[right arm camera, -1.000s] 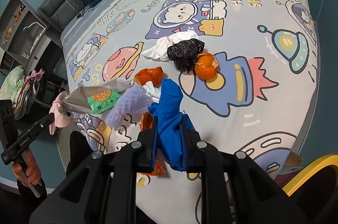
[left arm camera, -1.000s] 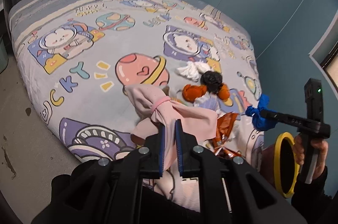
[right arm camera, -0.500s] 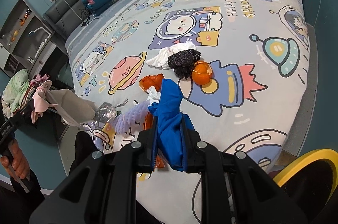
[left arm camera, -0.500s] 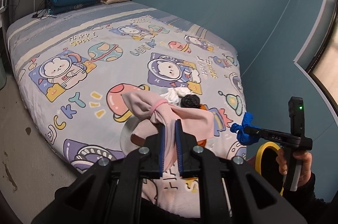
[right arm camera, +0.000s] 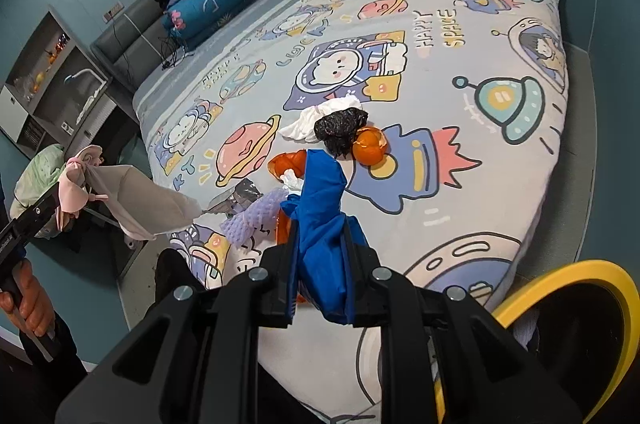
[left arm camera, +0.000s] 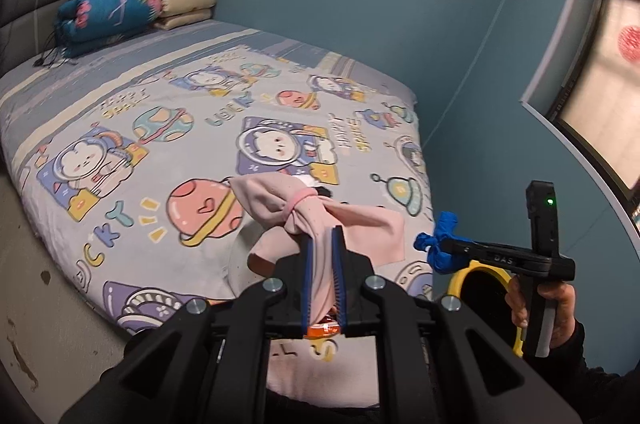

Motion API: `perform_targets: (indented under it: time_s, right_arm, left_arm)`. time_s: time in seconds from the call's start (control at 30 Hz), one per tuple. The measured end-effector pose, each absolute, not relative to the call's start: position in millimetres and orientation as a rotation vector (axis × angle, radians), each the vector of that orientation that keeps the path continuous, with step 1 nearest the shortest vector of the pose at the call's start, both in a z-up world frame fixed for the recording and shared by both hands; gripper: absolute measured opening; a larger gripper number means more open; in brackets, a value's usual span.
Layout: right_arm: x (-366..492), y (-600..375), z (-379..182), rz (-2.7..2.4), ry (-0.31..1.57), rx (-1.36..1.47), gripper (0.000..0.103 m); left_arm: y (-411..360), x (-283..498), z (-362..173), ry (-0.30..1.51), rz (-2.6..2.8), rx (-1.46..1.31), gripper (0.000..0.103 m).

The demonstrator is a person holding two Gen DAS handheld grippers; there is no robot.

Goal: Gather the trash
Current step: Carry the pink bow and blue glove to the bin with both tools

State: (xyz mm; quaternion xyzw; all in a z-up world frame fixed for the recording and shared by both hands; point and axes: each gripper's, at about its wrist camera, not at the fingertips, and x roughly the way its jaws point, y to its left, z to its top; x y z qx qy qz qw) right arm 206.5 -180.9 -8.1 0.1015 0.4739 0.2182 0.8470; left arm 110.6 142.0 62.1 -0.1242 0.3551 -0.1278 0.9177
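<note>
- Blue walls close in a bedroom where a bed [right arm camera: 500,184] with a cartoon space-print sheet carries the litter near its foot edge.
- On the sheet lie orange peels [right arm camera: 370,146], a black bag [right arm camera: 340,128], a white tissue [right arm camera: 320,118], purple foam netting [right arm camera: 256,214] and a silvery wrapper [right arm camera: 242,196], bunched together.
- The left gripper [left arm camera: 323,280] is clamped on a pink cloth [left arm camera: 304,216], held above the bed's near edge.
- The right gripper [right arm camera: 320,264] is clamped on a blue wad [right arm camera: 322,208], near a yellow-rimmed bin [right arm camera: 560,276] beside the bed's foot corner.
- Risk: the loose, draping pink cloth could slip from the jaws, or the blue wad could miss the bin opening if released early.
- Hard to tell: the bin is cut off, and the grippers hide some litter, including an orange scrap.
</note>
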Motion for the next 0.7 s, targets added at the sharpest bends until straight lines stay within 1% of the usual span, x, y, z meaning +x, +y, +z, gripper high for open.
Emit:
perform_targets:
  time_s: [0.27, 0.7]
  right_arm:
    - [190, -208, 1, 0.426, 0.977, 0.244, 0.016]
    - [162, -270, 11, 0.306, 0.939, 0.307, 0.016]
  left_arm:
    - [97, 103, 75, 0.723, -0.370, -0.201, 0.008]
    - [35, 104, 78, 0.740, -0.523, -0.171, 0.008]
